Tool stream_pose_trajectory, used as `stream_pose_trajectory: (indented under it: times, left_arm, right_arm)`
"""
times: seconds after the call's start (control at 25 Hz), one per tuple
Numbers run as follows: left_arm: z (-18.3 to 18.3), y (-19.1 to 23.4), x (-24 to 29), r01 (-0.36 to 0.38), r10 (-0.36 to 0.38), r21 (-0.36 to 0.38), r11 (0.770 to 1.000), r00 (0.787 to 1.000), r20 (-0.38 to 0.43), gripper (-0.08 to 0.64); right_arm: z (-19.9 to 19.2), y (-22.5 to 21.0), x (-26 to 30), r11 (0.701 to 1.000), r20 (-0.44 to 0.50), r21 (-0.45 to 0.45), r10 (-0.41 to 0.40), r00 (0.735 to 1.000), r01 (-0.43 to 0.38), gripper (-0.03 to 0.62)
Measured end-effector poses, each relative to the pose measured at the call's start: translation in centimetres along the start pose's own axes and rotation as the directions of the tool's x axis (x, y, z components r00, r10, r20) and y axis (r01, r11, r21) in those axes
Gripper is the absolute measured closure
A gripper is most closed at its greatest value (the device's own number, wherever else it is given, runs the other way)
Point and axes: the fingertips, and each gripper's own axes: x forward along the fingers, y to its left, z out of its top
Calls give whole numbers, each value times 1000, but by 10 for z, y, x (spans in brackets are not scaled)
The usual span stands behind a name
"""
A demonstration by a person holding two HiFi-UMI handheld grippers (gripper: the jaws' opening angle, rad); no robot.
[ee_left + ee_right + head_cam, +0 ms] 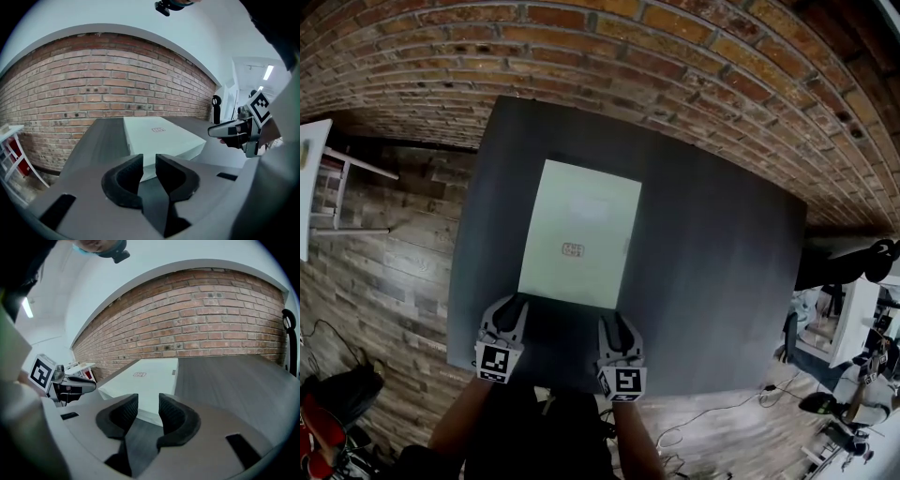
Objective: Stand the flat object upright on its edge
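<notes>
A flat pale green box (581, 225) with a small red label lies face up on the dark grey table (712, 244). Both grippers hover at its near short edge, close to it but apart from it. My left gripper (514, 302) points at the box's near left corner, and in its own view (149, 159) the jaws stand a narrow gap apart with nothing between them. My right gripper (614, 319) points at the near right corner; its jaws (148, 399) stand a little wider apart and are also empty. The box (159, 136) (150, 380) lies just beyond each pair of jaws.
A brick wall (609, 56) runs behind the table's far edge. A white rack (337, 187) stands on the wood floor to the left. Cables and dark gear (337, 394) lie on the floor at the lower left, more clutter (853, 375) at the right.
</notes>
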Motion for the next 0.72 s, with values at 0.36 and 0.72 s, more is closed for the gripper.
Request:
stream_pose_trajectory:
  times: [0.36, 0.72]
  left_arm:
    - [-20, -1, 21, 60, -61, -23, 998, 997, -56, 372]
    - [-33, 0, 34, 83, -87, -42, 996, 992, -94, 348]
  right_arm:
    - [-24, -5, 16, 1000, -76, 5, 26, 997, -25, 362]
    - [-52, -12, 25, 999, -123, -12, 27, 992, -29, 353]
